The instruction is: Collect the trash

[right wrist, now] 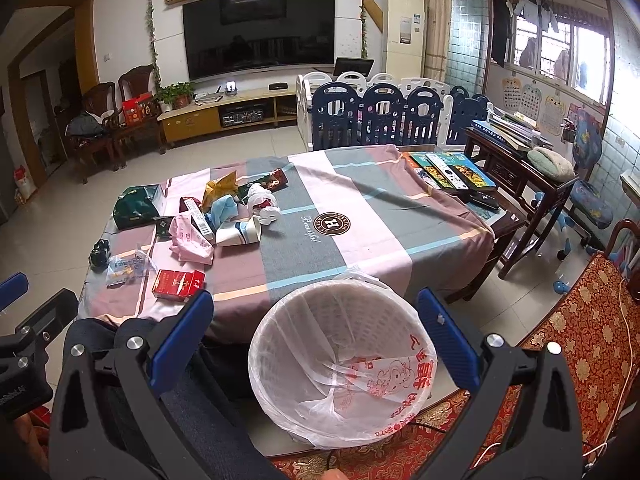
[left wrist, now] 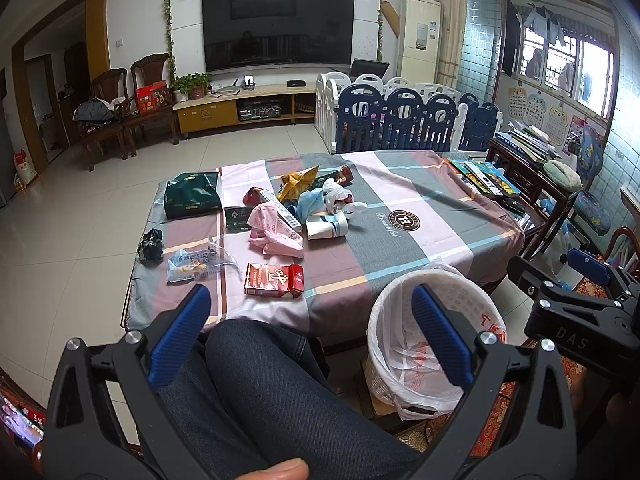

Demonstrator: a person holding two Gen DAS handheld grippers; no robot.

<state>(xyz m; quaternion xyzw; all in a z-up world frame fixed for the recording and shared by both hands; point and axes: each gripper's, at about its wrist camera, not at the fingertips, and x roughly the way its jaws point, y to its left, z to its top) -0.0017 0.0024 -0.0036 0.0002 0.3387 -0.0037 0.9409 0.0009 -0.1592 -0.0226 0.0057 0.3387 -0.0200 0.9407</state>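
Surveying the room, we record the following, largest item first.

Table (left wrist: 400, 216): we see it covered with a checked pink, grey and maroon cloth; the litter lies on its left half.

Bin (right wrist: 344, 364): we find a white basket lined with a clear bag printed in red, standing on the floor just beside the table's near edge, with no litter visible inside.

Person's leg (left wrist: 272, 392): we note dark denim between the left tongs' fingers, near the bin.

Left gripper (left wrist: 312, 336): we find its blue-padded fingers spread wide, grasping nothing, held short of the table.

Right gripper (right wrist: 316, 344): we find it likewise released, fingers wide apart, empty, poised above the bin.

Green pouch (left wrist: 193, 200): we place it at the table's far left.

Central heap (left wrist: 316, 200): we count crumpled blue, white and yellow wrappers, touching one another.

Pink packet (left wrist: 276, 232): just beside the heap.

Red carton (left wrist: 274, 279): nearest the table's front edge, lying flat.

Clear wrapper (left wrist: 196, 265): just left of the carton.

Black scrap (left wrist: 151, 245): at the left edge.
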